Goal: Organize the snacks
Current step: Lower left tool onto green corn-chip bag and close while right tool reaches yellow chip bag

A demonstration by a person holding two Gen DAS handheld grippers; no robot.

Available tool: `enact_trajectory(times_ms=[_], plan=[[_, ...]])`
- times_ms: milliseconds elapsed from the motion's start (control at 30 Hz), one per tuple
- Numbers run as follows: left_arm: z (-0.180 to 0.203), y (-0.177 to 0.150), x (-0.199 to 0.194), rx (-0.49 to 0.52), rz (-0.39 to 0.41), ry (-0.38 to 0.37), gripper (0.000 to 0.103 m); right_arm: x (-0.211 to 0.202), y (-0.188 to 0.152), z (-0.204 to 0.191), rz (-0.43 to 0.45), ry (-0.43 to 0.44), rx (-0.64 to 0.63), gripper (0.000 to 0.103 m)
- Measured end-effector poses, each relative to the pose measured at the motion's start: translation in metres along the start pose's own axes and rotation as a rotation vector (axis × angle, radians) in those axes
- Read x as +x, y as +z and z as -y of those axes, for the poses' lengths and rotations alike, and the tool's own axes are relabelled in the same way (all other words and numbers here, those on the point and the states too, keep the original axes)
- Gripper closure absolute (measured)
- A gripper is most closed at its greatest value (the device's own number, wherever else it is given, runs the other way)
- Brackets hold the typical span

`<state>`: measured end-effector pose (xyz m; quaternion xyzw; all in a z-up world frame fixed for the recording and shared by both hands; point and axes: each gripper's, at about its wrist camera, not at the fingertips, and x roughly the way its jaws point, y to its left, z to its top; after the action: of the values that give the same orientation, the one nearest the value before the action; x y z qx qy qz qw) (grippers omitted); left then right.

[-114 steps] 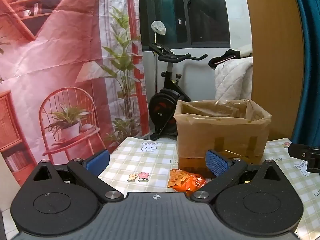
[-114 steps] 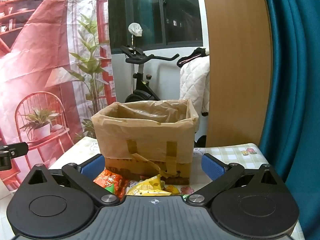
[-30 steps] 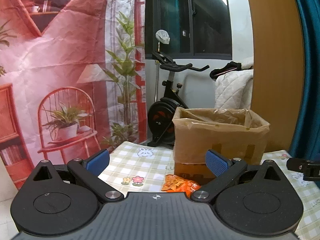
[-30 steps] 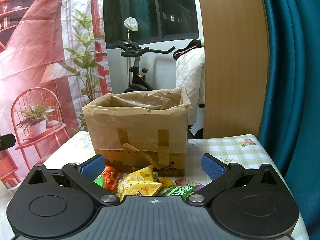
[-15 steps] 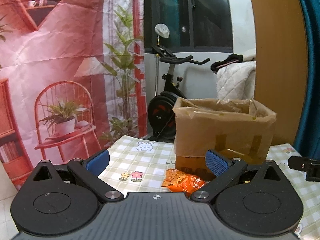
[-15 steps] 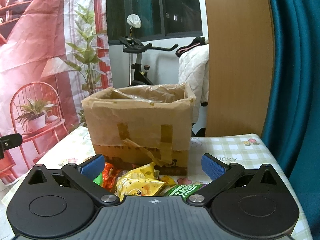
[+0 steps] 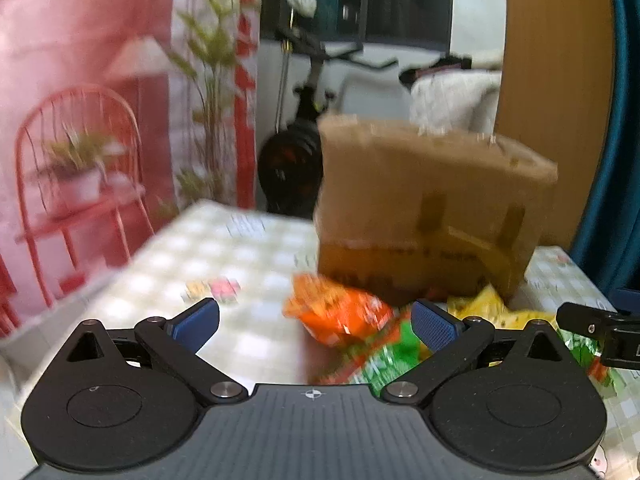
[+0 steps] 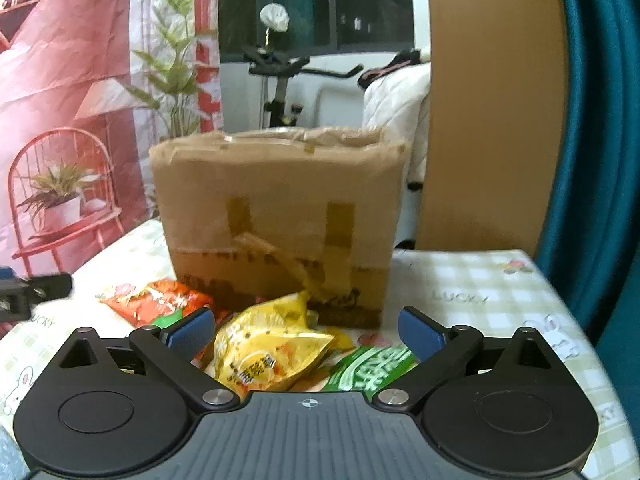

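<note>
Both grippers point level toward the cardboard box on the checked surface. The left gripper has its fingers spread wide and empty, as does the right gripper. Snack packets lie before the box: an orange packet, a yellow packet, a green packet. Compared with half a second ago, the left view has swung right and blurred, now taking in the yellow and green packets, and the right gripper sits closer to the pile.

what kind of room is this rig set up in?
Most likely a room in a home, dressed with a printed backdrop. An exercise bike stands by a dark window, and the table wears a checked cloth.
</note>
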<state>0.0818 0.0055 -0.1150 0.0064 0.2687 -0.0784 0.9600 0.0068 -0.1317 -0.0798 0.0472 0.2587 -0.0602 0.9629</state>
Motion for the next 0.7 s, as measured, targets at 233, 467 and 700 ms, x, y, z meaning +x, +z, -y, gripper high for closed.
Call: enact_trajectory(times_ms=[233, 467, 700], plan=[[0.002, -0.014, 0.044, -0.092, -0.134, -0.083, 0.001, 0.020, -0.001, 0.007, -0.022, 0.022, -0.003, 0.006], [0.003, -0.031, 0.068, -0.115, -0.203, -0.151, 0.000, 0.034, -0.003, 0.011, -0.054, 0.054, -0.023, 0.010], [0.015, -0.038, 0.083, -0.079, -0.275, -0.185, 0.000, 0.045, -0.001, 0.008, -0.074, 0.077, -0.045, 0.011]])
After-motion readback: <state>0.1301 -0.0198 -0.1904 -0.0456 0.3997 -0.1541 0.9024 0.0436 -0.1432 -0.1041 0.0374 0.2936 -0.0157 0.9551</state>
